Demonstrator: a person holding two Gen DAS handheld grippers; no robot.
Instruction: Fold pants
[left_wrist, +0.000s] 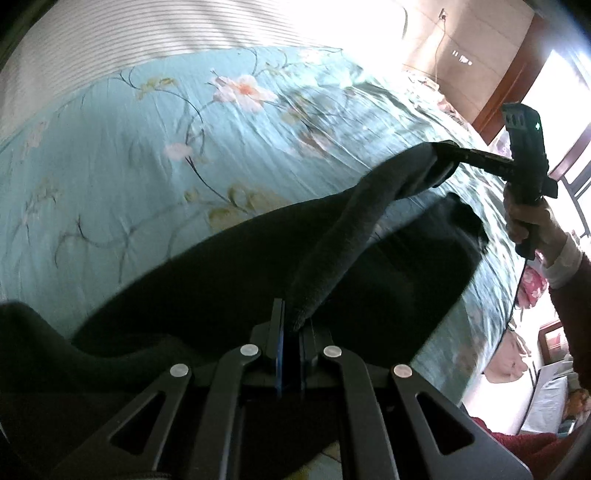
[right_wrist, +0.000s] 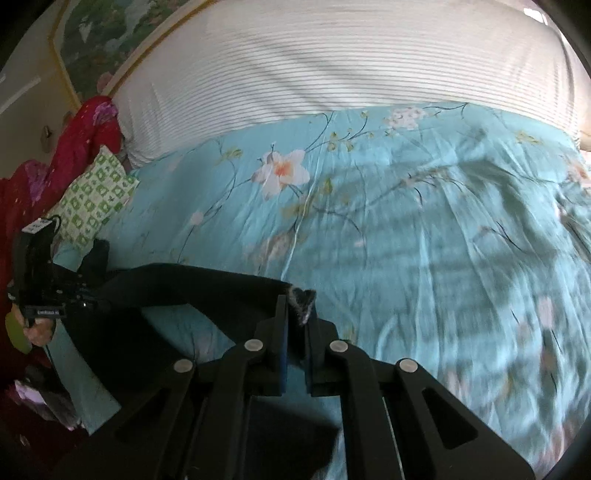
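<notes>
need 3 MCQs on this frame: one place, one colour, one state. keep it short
1. Where do the pants lie?
A. on a floral bedspread
B. on a wooden floor
C. in a basket

2. What colour is the bedspread ground?
A. red
B. light blue
C. plain white

3. How do the left gripper and right gripper stand?
A. both open, clear of the cloth
B. left shut on cloth, right open
C. both shut on the pants

Key: 1 A, the dark fabric spreads over the flowered cover. 2 B, it is light blue with pale blossoms. 3 C, each wrist view shows dark cloth pinched between closed fingers, and a band of fabric stretches from one gripper to the other.
</notes>
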